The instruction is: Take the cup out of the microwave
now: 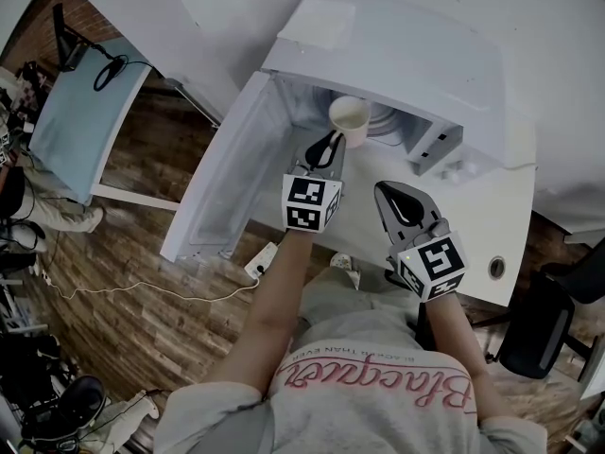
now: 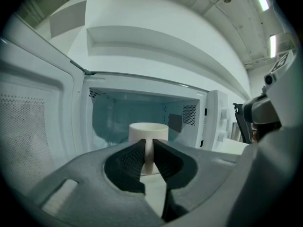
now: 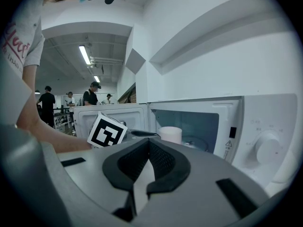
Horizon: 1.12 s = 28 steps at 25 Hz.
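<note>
**While its handle is pinched, the cup sits at the microwave's mouth**

Where the white bench [image 1: 492,206] carries the white microwave [image 1: 406,55], the door [image 1: 227,178] stands swung wide to the left. The left gripper [image 1: 333,145] reaches to the opening, its jaws narrowed onto the handle [image 2: 148,152] of the cream cup [image 1: 349,117], which is upright at the front of the cavity; whether its base is off the floor I cannot tell. The right gripper [image 1: 388,191] waits over the bench, jaws together on nothing. The cup looks stiff, glazed and breakable. Held by the handle alone, its weight sits off to one side, so it may tip or slip.
</note>
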Available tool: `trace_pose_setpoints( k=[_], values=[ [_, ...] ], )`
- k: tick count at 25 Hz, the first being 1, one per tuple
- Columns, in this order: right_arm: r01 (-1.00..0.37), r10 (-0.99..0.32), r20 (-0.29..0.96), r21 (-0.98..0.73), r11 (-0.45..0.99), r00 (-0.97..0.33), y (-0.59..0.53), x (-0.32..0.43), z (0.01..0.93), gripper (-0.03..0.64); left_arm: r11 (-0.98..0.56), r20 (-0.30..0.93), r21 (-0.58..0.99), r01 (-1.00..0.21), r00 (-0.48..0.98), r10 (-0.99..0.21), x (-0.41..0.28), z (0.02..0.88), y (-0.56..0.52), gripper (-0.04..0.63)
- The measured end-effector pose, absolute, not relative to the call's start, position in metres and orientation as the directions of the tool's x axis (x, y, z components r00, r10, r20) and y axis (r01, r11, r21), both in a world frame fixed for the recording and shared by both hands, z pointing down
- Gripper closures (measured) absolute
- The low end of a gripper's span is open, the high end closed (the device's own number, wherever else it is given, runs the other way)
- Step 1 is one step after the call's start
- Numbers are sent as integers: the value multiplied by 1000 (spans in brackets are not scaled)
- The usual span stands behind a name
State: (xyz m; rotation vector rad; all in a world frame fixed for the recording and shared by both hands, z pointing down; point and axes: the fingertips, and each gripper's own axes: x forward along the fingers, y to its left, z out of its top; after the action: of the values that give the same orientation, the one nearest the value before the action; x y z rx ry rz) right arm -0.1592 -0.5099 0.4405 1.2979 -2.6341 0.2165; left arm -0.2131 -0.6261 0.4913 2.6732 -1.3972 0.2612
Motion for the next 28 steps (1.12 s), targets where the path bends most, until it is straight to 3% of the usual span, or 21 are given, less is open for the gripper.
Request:
trace_pose_setpoints(
  k=[28],
  values=[
    [-750,-731,199,-37,660,-653,-487,-145,407,606,-490,186,23,-871,486,-854,-221,458,-572,544]
  ],
)
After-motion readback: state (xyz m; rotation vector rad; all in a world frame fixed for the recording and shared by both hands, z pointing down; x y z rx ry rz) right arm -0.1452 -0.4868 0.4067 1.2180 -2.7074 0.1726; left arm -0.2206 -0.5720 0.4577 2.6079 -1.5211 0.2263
